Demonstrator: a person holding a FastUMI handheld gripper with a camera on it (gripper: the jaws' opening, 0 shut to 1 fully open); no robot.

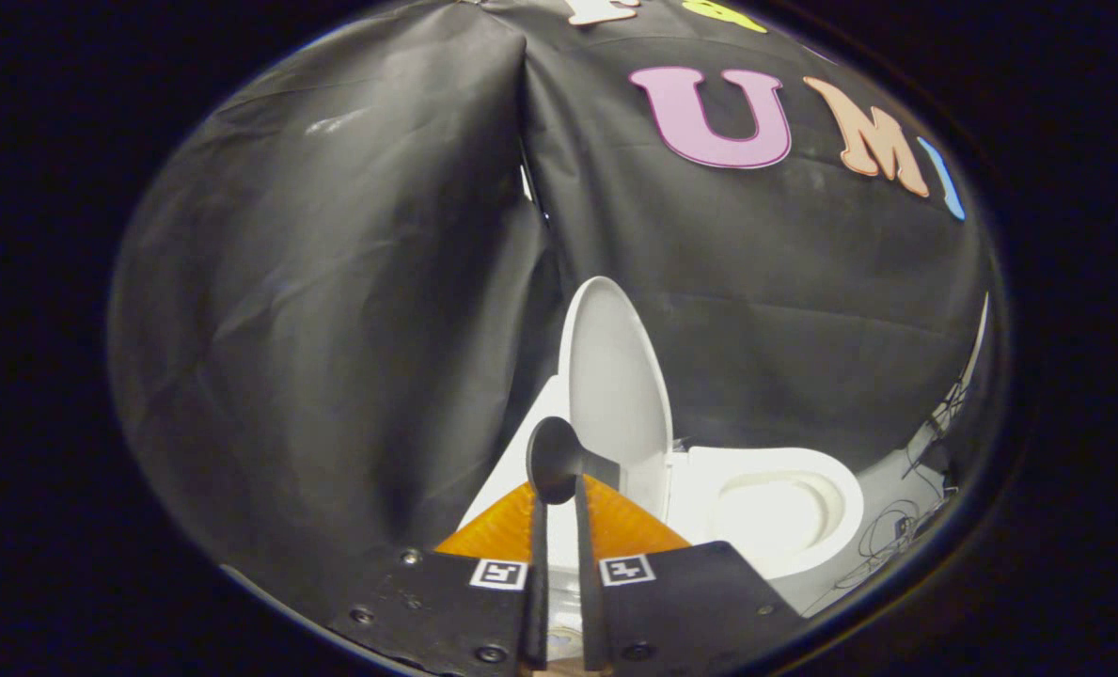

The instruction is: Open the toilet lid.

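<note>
Gripper view shows the toilet (784, 508) beyond the fingers, at about two o'clock from their tips, with its lid (615, 385) already stood up on edge at roughly twelve o'clock, just past the tips. The bowl and seat lie open to the right of the lid, and the lid leans back toward the black cloth wall (333, 301).

The gripper (559, 527) has its fingers drawn close, only a thin slit between them, and nothing is seen pinched there. A dark rounded knob (554, 456) sits just ahead of the tips; what it is cannot be told, nor whether it touches the lid.

By its look the lid is stiff, smooth moulded plastic, light for its size and slippery, swinging on a hinge at its base. A pinch on the free rim far from the hinge, or a hook under that rim, would likely serve best; the glossy face gives little purchase. Judged from how it stands, the lid appears raised, so the task seems nearly done.

The tool points forward and slightly down, close to the lid's near face.
</note>
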